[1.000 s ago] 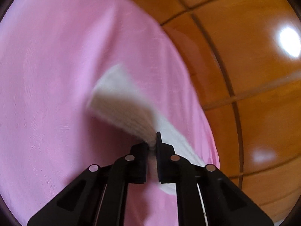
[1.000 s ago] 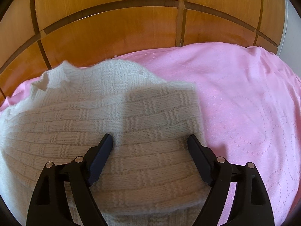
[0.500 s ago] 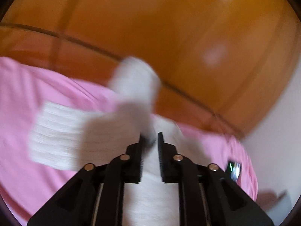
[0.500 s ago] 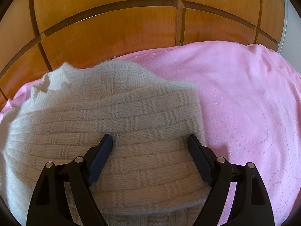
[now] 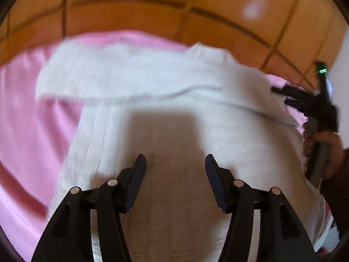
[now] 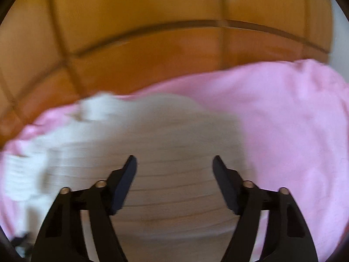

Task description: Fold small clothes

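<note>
Left wrist view
Left gripper [image 5: 175, 161]: fingers spread apart, nothing between them, hanging over the garment.
Garment: a cream-white knitted sweater [image 5: 152, 87] lies spread on the pink bedsheet [image 5: 26, 120]; its body runs from between the fingers up towards 12 o'clock (the whole view is motion-blurred), with a folded band across the top from 10 to 2 o'clock.
Shadow: a dark patch falls on the knit just ahead of the fingertips.
Right gripper [image 5: 283, 97]: seen at 3 o'clock at the sweater's edge, held by a hand [image 5: 325, 150]; whether it touches the knit cannot be told here.
Backdrop: an orange wooden panelled headboard [image 5: 152, 11] from 10 to 2 o'clock.

Right wrist view
Right gripper [image 6: 174, 161]: fingers wide apart, holding nothing.
Garment: the sweater [image 6: 152, 131] sits under and ahead of the fingers, stretching from centre out to 9 o'clock, blurred.
Sheet: the pink bedsheet [image 6: 283, 120] fills 1 to 4 o'clock.
Backdrop: the headboard [image 6: 152, 21] across the top.
</note>
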`<action>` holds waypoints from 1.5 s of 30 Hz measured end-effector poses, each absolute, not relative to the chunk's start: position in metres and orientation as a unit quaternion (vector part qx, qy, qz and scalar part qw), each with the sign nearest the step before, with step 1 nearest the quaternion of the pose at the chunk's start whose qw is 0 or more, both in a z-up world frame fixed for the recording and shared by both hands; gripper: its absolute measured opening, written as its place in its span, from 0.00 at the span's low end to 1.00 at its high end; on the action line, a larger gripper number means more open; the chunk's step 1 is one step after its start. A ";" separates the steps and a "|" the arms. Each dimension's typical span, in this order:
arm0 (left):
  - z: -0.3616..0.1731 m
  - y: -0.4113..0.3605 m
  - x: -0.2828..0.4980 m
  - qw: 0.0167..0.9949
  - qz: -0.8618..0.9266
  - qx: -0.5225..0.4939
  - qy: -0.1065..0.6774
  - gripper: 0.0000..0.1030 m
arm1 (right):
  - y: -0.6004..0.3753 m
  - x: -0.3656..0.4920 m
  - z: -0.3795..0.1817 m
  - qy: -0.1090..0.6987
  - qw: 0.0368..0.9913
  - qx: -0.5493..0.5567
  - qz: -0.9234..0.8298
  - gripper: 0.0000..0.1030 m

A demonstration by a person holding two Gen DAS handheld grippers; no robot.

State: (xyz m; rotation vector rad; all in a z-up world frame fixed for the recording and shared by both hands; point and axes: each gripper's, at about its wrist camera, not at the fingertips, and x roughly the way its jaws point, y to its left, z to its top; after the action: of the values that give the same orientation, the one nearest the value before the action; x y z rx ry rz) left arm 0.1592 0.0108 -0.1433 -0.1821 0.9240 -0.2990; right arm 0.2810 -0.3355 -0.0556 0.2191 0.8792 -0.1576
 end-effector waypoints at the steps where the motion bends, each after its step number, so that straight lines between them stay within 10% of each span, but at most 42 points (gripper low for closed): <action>1: -0.149 0.015 0.159 0.879 -0.147 -0.101 0.442 0.55 | -0.322 0.283 -0.053 0.430 0.894 0.118 -0.041 0.59; 8: -0.159 0.027 0.158 0.877 -0.162 -0.131 0.433 0.57 | -0.197 0.318 -0.083 0.529 0.824 0.161 0.125 0.54; 12: -0.161 0.035 0.153 0.875 -0.171 -0.147 0.427 0.58 | -0.157 0.330 -0.087 0.538 0.832 0.096 0.099 0.06; 24: -0.168 0.046 0.145 0.875 -0.178 -0.157 0.423 0.59 | -0.209 0.308 0.053 0.372 0.921 0.093 0.071 0.05; 45: -0.120 0.051 0.150 0.877 -0.162 -0.141 0.430 0.59 | -0.349 0.274 -0.083 0.476 0.860 0.157 -0.100 0.05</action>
State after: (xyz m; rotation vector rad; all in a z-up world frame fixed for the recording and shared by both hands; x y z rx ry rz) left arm 0.1505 0.0510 -0.1203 -0.2952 0.8975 -0.3380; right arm 0.2739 -0.3495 -0.0831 0.3291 0.9984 -0.2106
